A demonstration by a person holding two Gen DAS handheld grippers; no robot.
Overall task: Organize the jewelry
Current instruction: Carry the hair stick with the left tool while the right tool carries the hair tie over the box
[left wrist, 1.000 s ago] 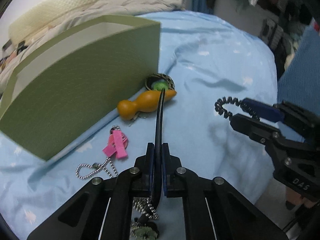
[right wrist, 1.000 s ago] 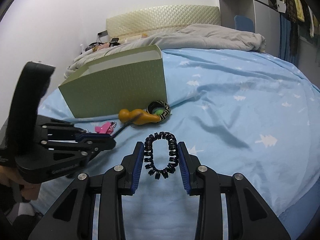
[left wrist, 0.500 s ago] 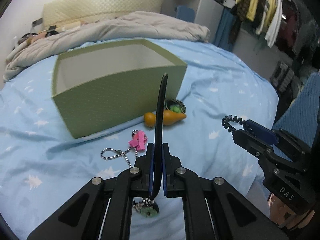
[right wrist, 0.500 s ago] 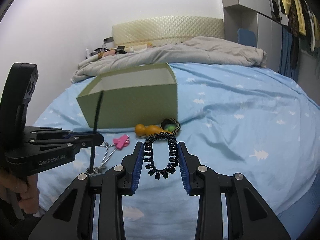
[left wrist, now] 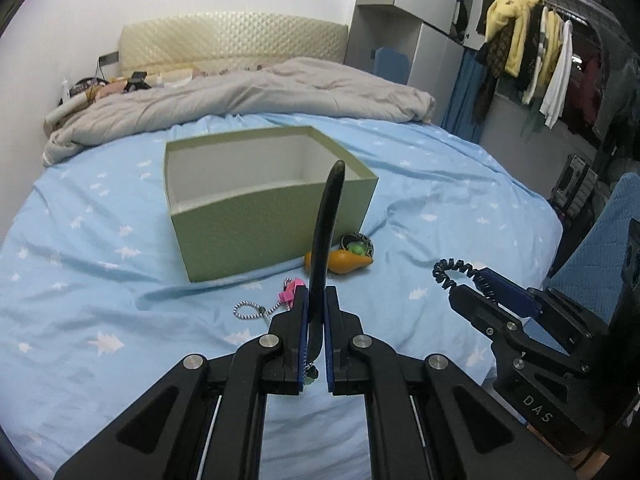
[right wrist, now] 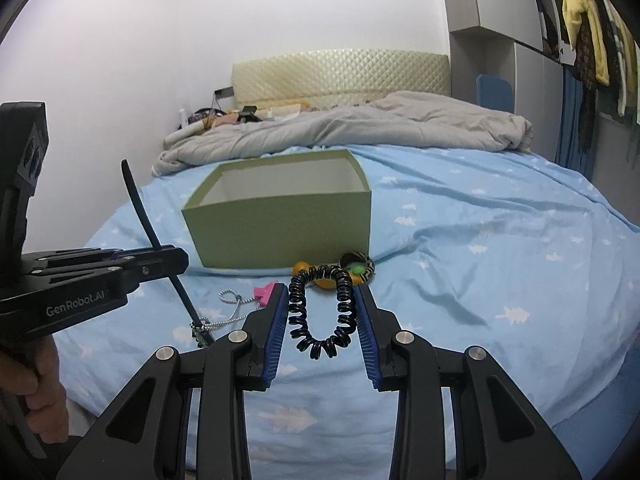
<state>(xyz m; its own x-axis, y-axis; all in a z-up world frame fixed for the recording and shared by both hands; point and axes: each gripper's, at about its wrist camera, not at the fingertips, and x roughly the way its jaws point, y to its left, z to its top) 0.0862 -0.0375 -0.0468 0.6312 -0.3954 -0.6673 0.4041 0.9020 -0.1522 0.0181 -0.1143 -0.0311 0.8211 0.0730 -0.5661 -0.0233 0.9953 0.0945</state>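
My left gripper [left wrist: 315,300] is shut on a black strap [left wrist: 326,224] that stands upright, with a small beaded charm hanging below; the strap also shows in the right wrist view [right wrist: 140,204]. My right gripper [right wrist: 322,304] is shut on a black spiral hair tie [right wrist: 322,312], which also shows in the left wrist view [left wrist: 450,272]. An open green box [left wrist: 264,196], also in the right wrist view [right wrist: 280,216], stands on the bed ahead of both grippers. An orange gourd charm [left wrist: 344,265], a patterned ring with a green bead [left wrist: 357,245], a pink clip [left wrist: 289,291] and a ball chain [left wrist: 248,310] lie in front of the box.
The bed has a light blue sheet [left wrist: 80,280] with a grey blanket [left wrist: 240,96] bunched at the headboard. Clothes [left wrist: 532,56] hang on a rack at the right. A blue padded surface [left wrist: 600,248] sits beside the bed's right edge.
Both grippers have risen and pulled back from the bed, each keeping its item. The box's inside has come into view and the strap now stands in front of the box.
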